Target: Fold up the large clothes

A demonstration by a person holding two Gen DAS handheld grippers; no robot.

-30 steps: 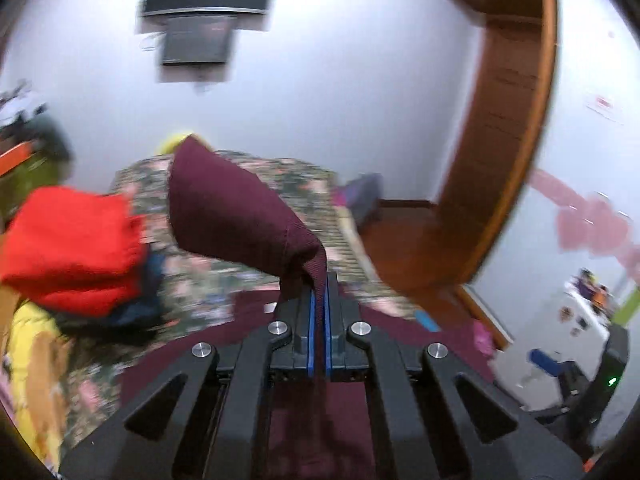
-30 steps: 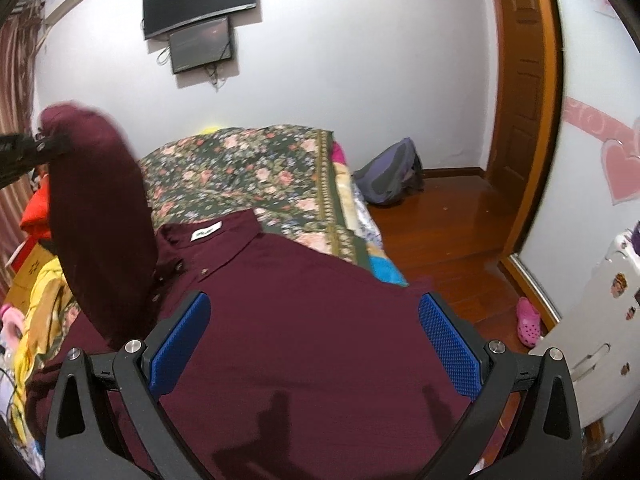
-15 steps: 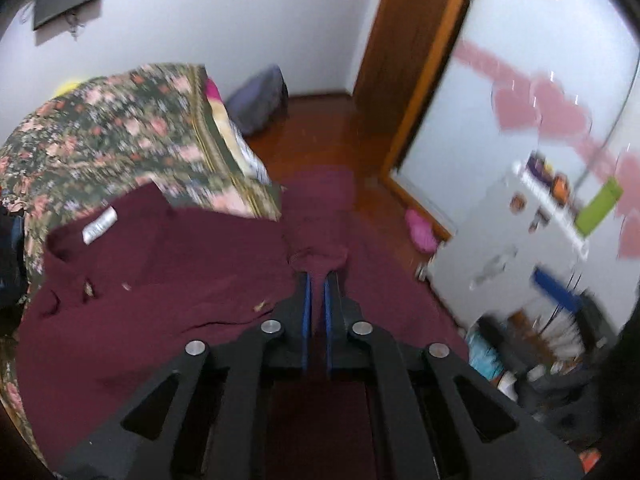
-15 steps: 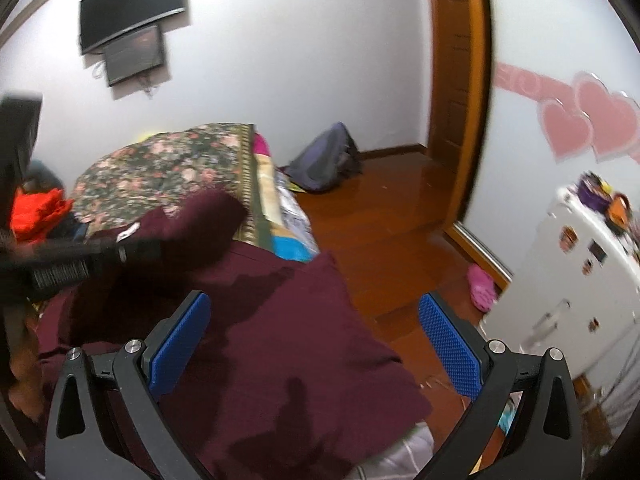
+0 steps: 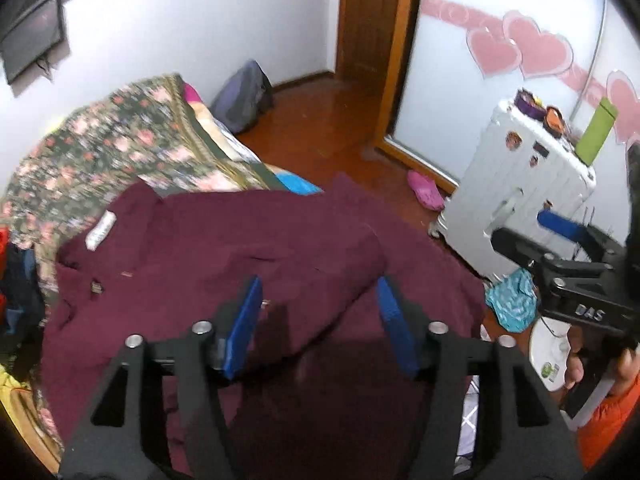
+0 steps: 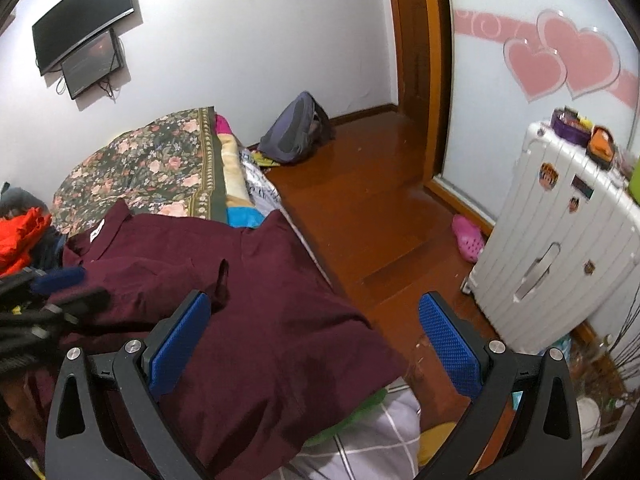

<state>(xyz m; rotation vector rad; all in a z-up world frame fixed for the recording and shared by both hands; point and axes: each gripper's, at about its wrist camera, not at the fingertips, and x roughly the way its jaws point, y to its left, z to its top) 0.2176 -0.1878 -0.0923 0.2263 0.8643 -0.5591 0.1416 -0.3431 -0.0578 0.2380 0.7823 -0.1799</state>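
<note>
A large maroon shirt (image 5: 224, 240) lies flat on the bed, collar and white label toward the far left, with one sleeve folded across its body. It also shows in the right wrist view (image 6: 272, 312). My left gripper (image 5: 318, 320) is open and empty just above the folded sleeve. My right gripper (image 6: 316, 340) is open and empty over the shirt's right edge near the bed side. The right gripper also shows at the right of the left wrist view (image 5: 560, 248), and the left gripper at the left edge of the right wrist view (image 6: 52, 292).
A floral bedspread (image 6: 144, 168) covers the far bed. A red and dark clothes pile (image 6: 20, 240) lies at the left. A white suitcase (image 6: 560, 248), pink slipper (image 6: 468, 238) and grey backpack (image 6: 296, 130) stand on the wooden floor (image 6: 360, 208).
My left gripper carried the sleeve across the shirt, laid it down and opened. My right gripper stayed open and swung toward the shirt's right edge.
</note>
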